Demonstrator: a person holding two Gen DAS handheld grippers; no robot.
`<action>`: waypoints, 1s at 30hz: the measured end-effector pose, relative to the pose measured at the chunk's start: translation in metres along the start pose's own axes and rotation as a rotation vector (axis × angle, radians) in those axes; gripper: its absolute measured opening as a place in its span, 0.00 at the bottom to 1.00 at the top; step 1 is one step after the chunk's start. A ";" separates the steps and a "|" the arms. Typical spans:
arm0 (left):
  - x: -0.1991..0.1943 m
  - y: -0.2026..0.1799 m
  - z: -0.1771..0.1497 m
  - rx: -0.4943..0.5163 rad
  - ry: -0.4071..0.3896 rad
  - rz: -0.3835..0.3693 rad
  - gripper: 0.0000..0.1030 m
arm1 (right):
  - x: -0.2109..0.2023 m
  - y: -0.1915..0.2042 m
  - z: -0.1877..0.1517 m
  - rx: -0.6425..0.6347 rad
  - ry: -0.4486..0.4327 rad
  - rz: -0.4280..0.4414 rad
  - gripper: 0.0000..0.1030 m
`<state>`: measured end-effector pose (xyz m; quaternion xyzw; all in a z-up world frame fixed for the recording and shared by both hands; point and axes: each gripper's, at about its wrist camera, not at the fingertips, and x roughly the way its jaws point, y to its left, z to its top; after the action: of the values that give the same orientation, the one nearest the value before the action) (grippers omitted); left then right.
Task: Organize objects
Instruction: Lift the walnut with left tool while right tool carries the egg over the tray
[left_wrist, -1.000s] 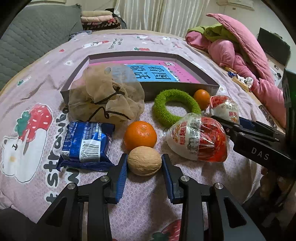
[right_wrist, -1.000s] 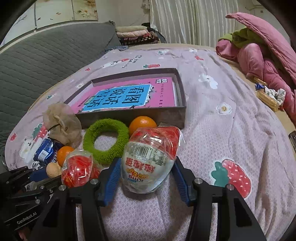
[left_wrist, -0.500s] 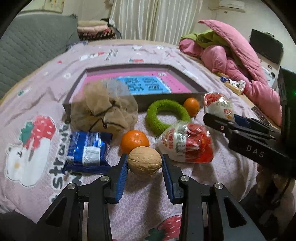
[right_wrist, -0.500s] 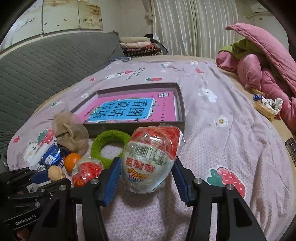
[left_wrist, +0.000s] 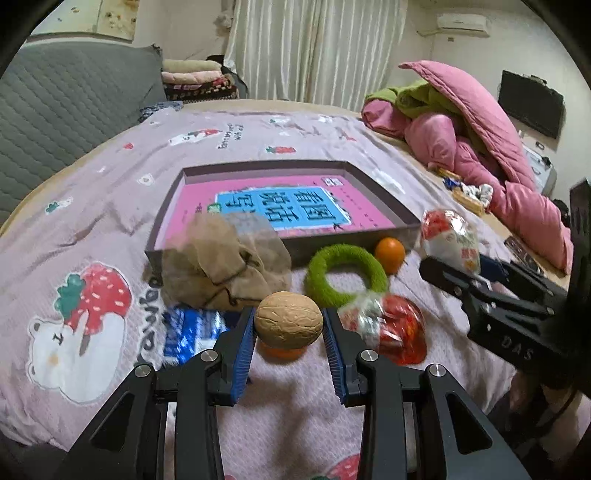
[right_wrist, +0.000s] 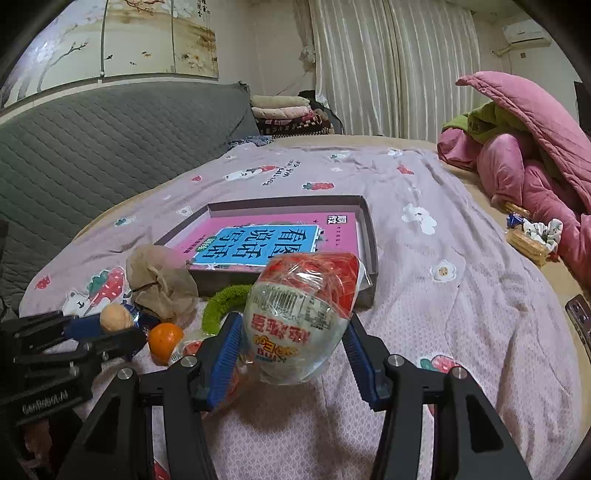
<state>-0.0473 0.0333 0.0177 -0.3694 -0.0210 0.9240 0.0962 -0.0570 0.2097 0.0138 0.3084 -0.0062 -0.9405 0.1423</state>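
Observation:
My left gripper (left_wrist: 289, 326) is shut on a tan walnut (left_wrist: 289, 319) and holds it above the bedspread. My right gripper (right_wrist: 291, 332) is shut on a red-and-white wrapped egg toy (right_wrist: 301, 317), also lifted; it shows in the left wrist view (left_wrist: 448, 236). A shallow grey box (left_wrist: 391, 236) with a pink and blue book inside lies ahead (right_wrist: 364, 225). On the bed before it lie a green fuzzy ring (left_wrist: 347, 273), two oranges (left_wrist: 389, 251) (right_wrist: 165, 338), a second wrapped egg (left_wrist: 391, 328), a blue snack packet (left_wrist: 192, 332) and a beige mesh pouch (left_wrist: 225, 266).
The purple strawberry bedspread (right_wrist: 461, 295) stretches right of the box. A pink and green duvet pile (left_wrist: 461, 125) lies at the far right. A grey quilted headboard (right_wrist: 110, 136) stands at the left, folded blankets (right_wrist: 288, 114) behind.
Both grippers have risen from the bed with their objects: the walnut and the egg toy now hang above the bedspread, and the box looks farther below.

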 end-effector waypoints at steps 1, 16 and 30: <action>0.001 0.002 0.003 -0.004 -0.005 0.003 0.36 | 0.000 0.000 0.001 0.000 -0.001 0.001 0.53; 0.010 0.028 0.049 -0.035 -0.067 0.021 0.36 | 0.013 0.013 0.018 -0.032 0.011 0.011 0.53; 0.027 0.034 0.071 -0.033 -0.070 0.032 0.36 | 0.024 0.014 0.040 -0.041 0.006 0.012 0.53</action>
<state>-0.1208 0.0070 0.0476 -0.3386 -0.0336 0.9374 0.0748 -0.0945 0.1869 0.0336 0.3083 0.0119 -0.9386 0.1543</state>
